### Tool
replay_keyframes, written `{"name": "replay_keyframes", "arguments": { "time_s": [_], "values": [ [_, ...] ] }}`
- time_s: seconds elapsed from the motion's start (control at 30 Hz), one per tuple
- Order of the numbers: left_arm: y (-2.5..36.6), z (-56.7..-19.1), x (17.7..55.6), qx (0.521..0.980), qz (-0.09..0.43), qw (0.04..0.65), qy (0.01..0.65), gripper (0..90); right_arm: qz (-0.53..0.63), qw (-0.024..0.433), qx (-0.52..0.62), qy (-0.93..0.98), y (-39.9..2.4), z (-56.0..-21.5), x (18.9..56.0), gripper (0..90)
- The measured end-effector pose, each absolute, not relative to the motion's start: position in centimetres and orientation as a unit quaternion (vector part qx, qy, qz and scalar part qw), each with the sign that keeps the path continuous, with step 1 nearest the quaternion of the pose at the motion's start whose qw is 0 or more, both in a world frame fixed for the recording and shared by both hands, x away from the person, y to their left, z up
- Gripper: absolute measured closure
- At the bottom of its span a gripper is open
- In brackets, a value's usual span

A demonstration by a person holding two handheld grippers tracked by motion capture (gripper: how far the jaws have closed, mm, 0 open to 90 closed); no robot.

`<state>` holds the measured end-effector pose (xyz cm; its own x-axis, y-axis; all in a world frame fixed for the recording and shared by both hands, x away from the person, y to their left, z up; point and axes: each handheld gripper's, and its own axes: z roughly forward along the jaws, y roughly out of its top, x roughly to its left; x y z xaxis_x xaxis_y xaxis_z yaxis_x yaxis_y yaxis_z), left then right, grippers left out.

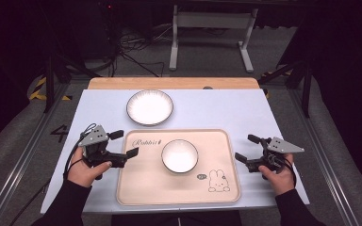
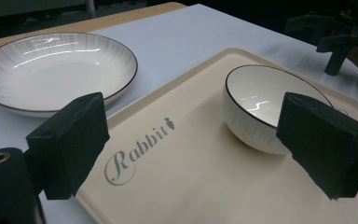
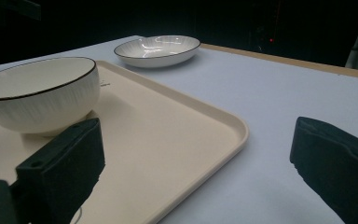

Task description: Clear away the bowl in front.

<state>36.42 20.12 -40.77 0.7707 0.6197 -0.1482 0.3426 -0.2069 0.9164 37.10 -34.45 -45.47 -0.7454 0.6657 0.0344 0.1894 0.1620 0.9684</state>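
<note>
Pale counter (image 1: 245, 113) carries a cream tray (image 1: 141, 188) holding a white bowl (image 1: 179, 156); a plate (image 1: 149, 107) sits beyond. Left claw (image 1: 127, 144) and right claw (image 1: 244, 148) hover agape, empty, flanking the tray; probably a grasp comes next.

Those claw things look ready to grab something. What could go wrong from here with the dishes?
1. The white ribbed bowl with a dark rim stands loose on the cream plastic rabbit tray; if the tray is lifted unevenly, the bowl might slide or tip.
2. The bowl looks glossy, so the open left gripper or open right gripper could slip on its rim.
3. The white ribbed plate sits just beyond the tray; a forward push could bump it.
</note>
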Motion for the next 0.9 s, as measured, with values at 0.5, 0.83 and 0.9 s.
{"name": "replay_keyframes", "arguments": {
  "time_s": [0.5,0.83,0.9],
  "values": [
    [22.8,-43.0,35.6,0.741,0.134,0.568,0.331,7.7,0.577,0.205,0.290,0.736,-34.4,-45.5,37.1,3.2],
    [23.9,-44.5,35.4,0.717,0.129,0.592,0.344,5.3,0.577,0.205,0.290,0.735,-34.4,-45.5,37.1,3.2],
    [24.1,-44.8,35.4,0.716,0.126,0.592,0.348,5.3,0.577,0.205,0.290,0.735,-34.4,-45.5,37.1,3.2]
  ]
}}
